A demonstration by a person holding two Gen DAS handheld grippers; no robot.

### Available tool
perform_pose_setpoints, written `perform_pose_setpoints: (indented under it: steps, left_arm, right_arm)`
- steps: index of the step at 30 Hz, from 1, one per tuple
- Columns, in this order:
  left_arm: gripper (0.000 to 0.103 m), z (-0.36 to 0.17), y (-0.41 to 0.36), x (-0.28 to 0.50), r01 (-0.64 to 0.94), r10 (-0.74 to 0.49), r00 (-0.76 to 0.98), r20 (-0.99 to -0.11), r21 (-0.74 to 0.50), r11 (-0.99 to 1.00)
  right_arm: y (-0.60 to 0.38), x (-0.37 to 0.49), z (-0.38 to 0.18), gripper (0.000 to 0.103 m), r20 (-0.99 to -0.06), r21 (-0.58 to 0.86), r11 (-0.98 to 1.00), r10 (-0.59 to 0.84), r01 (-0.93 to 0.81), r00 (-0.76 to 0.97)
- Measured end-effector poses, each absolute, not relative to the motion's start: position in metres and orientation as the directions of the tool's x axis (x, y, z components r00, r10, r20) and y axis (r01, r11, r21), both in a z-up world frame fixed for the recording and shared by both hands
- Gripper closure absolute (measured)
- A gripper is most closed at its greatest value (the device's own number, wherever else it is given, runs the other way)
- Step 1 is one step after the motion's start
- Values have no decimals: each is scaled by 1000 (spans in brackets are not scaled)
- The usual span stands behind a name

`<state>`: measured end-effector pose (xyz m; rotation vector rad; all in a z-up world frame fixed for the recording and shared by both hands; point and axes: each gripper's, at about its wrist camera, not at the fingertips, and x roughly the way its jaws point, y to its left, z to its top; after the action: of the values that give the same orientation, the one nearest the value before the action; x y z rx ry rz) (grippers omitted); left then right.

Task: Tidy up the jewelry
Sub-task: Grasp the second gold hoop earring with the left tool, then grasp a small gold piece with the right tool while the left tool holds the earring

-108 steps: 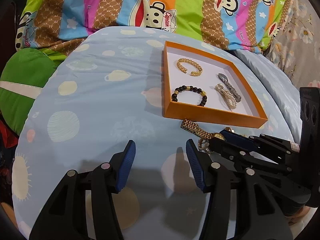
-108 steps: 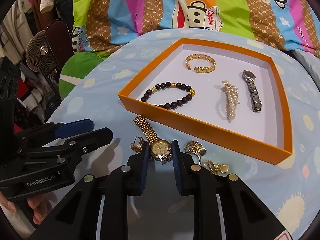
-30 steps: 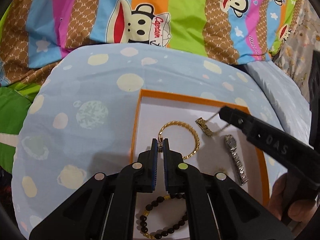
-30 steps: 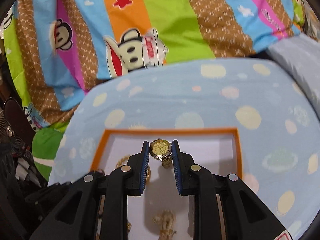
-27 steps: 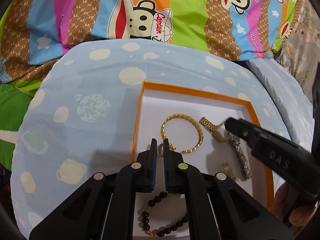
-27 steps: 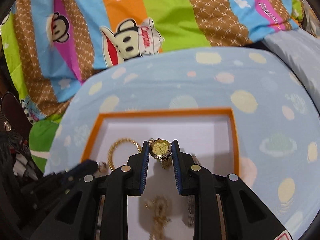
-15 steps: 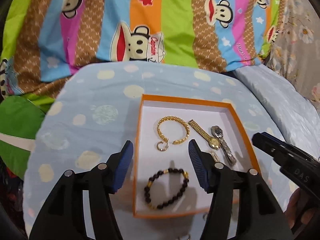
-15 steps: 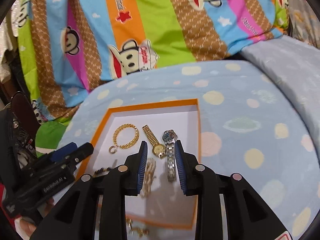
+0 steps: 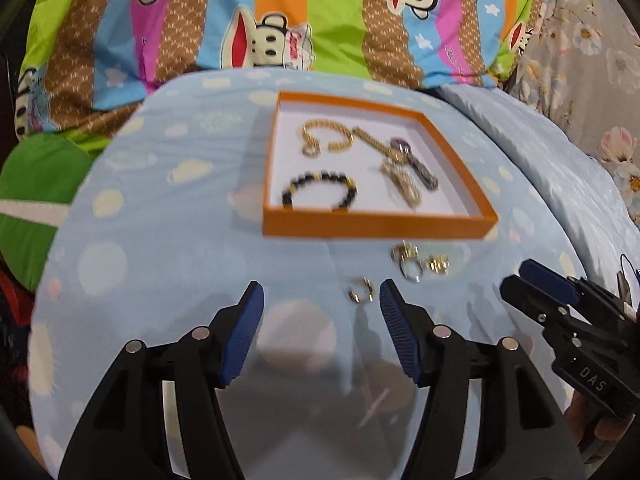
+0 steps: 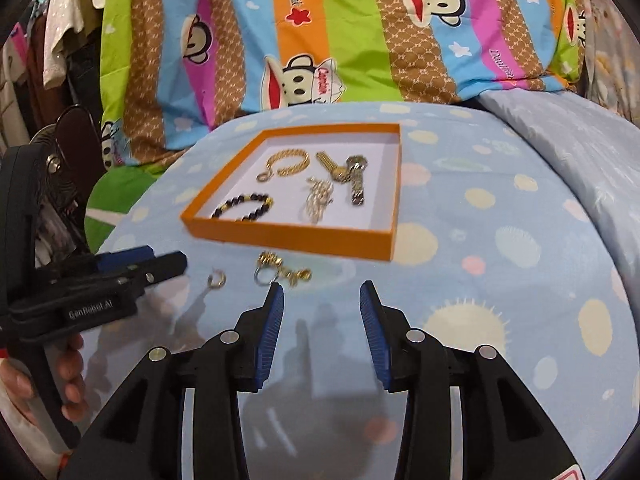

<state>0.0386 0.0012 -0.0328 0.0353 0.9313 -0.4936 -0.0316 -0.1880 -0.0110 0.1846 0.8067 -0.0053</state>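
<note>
- Tray (image 9: pixel 376 227), orange, on the blue spotted cover: holds gold chain bracelet (image 9: pixel 326 138), black bead bracelet (image 9: pixel 320 190), gold watch (image 10: pixel 334 168), silver watch (image 10: pixel 356 184), pearl piece (image 10: pixel 318 200).
- Loose pieces outside, just before the tray's near wall: small gold hoop (image 9: pixel 361 290); ring cluster (image 9: pixel 418 262).
- Left gripper (image 9: pixel 322 312): jaws apart, nothing between them.
- Right gripper (image 10: pixel 321 304): jaws just opening, likewise bare.
- Step, by your position: between deliveries. Next, lower onto the hoop; thin and flat, so pinch low.
</note>
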Motion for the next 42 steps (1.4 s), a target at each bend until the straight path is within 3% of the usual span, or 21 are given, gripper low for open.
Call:
perform_pose_setpoints:
  steps: [27, 29, 34, 36, 42]
  left_arm:
    - [45, -50, -27, 45, 399, -341, 517, -785, -131, 908]
    - [49, -50, -33, 46, 404, -333, 523, -784, -116, 907]
    - [80, -51, -44, 43, 439, -319, 538, -780, -63, 896]
    - [87, -51, -42, 43, 442, -332, 530, -780, -79, 894]
    - [87, -47, -26, 37, 441, -361, 519, -775, -120, 889]
  right_arm:
    - [-184, -3, -32, 69, -737, 205, 972, 77, 113, 672]
    - [-186, -4, -30, 69, -737, 203, 972, 70, 121, 673]
    - [-187, -1, -27, 70, -734, 220, 969, 90, 111, 673]
    - [-183, 3, -25, 71, -732, 223, 970, 104, 93, 673]
    - [-161, 18, -22, 78, -733, 204, 978, 132, 32, 667]
